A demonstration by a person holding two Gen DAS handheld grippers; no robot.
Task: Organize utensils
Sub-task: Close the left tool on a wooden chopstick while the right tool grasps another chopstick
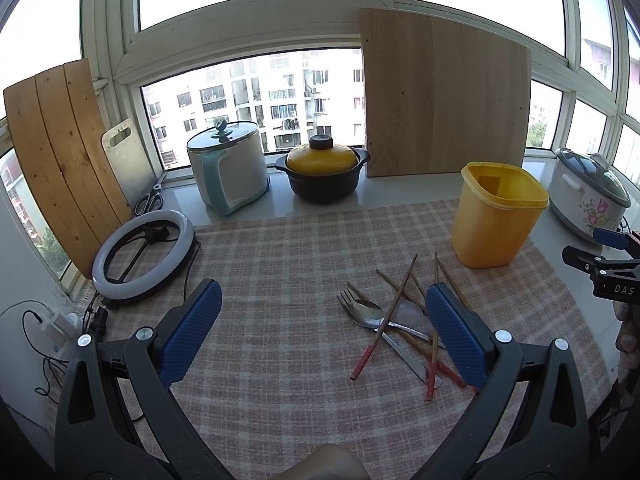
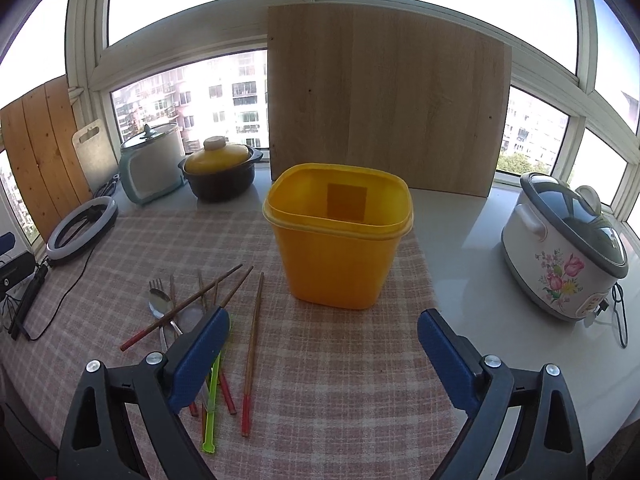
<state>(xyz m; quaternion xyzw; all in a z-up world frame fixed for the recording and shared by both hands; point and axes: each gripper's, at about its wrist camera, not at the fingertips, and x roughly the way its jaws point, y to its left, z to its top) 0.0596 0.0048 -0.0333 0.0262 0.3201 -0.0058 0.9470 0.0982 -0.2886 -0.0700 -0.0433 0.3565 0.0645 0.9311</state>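
- At the far left a wooden plank board point(image 1: 60, 160) leaned against the window, with a pale cutting board point(image 1: 128, 160) and scissors point(image 1: 150, 200) beside it.
- A ring light point(image 1: 146, 256) lay flat at the left edge of the checked cloth point(image 1: 280, 260).
- The left gripper point(image 1: 322, 308) hovered over the cloth with its blue fingers point(image 1: 192, 328) spread wide and nothing between them.
- Behind the cloth stood a pale pot with a glass lid point(image 1: 228, 166) and, just to its right, a dark casserole with a yellow lid point(image 1: 322, 172).
- The utensil pile sat on the cloth, near the container and to its left: a fork point(image 1: 346, 300) and a spoon point(image 1: 368, 312) lay under crossed chopsticks point(image 1: 384, 320) with red ends.
- In the right wrist view a green utensil point(image 2: 212, 404) lay alongside the chopsticks, partly hidden by the gripper's left finger.
- A large light wooden board point(image 2: 384, 108) stood upright against the window.
- The yellow container point(image 2: 338, 236) stood upright and open on the cloth, in front of that board.
- The right gripper point(image 2: 324, 340) hung in front of the container, jaws wide apart and holding nothing.
- At the far right a white rice cooker point(image 2: 560, 248) with a flower print stood on the bare counter point(image 2: 460, 216), well apart from the utensils.
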